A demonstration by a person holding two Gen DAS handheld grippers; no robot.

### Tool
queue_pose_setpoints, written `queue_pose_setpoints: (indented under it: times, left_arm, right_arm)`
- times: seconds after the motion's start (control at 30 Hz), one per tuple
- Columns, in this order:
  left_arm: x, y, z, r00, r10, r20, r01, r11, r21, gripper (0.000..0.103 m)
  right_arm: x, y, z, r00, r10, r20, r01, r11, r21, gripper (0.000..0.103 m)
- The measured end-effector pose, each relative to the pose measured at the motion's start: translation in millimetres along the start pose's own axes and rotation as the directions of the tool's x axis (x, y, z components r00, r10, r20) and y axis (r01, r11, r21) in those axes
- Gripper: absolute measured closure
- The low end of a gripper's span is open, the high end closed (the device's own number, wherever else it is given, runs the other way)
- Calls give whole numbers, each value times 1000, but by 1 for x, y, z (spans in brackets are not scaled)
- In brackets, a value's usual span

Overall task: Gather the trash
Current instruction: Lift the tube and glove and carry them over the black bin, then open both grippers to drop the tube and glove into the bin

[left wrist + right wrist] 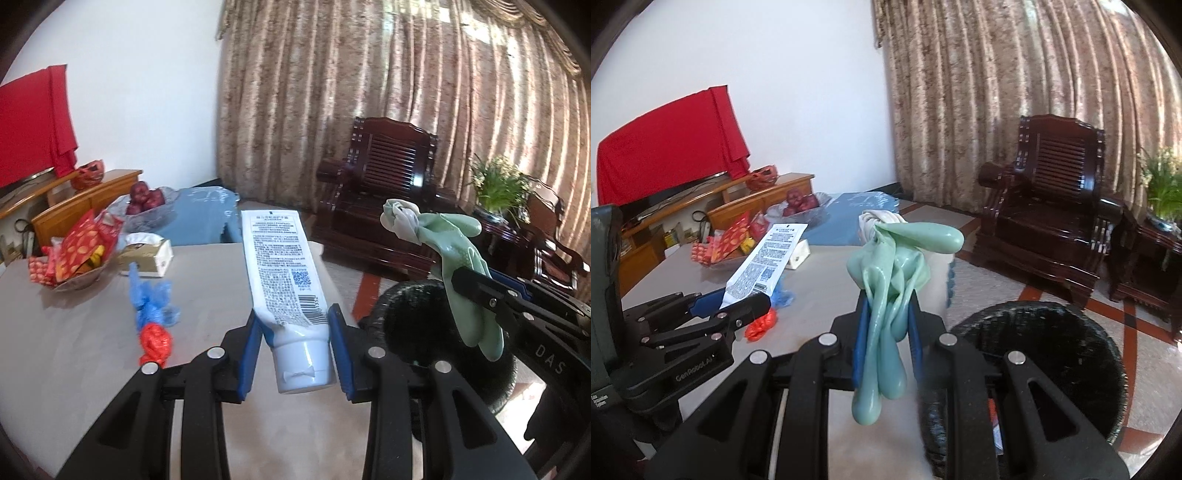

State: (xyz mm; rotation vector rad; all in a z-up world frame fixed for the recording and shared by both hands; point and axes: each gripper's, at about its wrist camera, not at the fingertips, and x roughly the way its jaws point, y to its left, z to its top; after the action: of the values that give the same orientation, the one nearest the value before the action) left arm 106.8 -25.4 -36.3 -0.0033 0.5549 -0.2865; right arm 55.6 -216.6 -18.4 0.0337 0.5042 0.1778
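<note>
Blue-padded fingers of left gripper pinched white tube near its cap end, cap toward camera, flat printed end raised above surface. Held clear of surface, tilted up and away. Clamped likewise in right gripper: pale green rubber glove, bunched, glove tips dangling below fingers, whitish cuff sticking up behind. Seen from left wrist, glove and right gripper just right of tube, above black bin. Seen from right wrist, bin stood on floor just right of surface edge, dark mesh wall, open top, glove hanging left of its rim. Left on surface, left of tube: crumpled blue wrapper touching red wrapper, both lying flat. Farther back on surface from tube: tissue box, bowl of red snack packets, glass bowl of red apples on blue cloth. Beyond bin: dark wooden armchair against patterned curtain. Behind surface, red cloth draped over something on a wooden cabinet.
</note>
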Motion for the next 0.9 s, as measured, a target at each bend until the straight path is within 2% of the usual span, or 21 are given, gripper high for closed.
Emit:
queue_pose_setpoints:
  times: [0.37, 0.9]
  left_arm:
    - [17, -50, -1, 997, -81, -17, 82, 995, 61, 67]
    - [57, -129, 5, 976, -213, -39, 216, 967, 138, 68]
  right_arm:
    - [-20, -51, -12, 994, -111, 7, 111, 993, 43, 84]
    - [-34, -127, -29, 968, -251, -9, 251, 963, 99, 84]
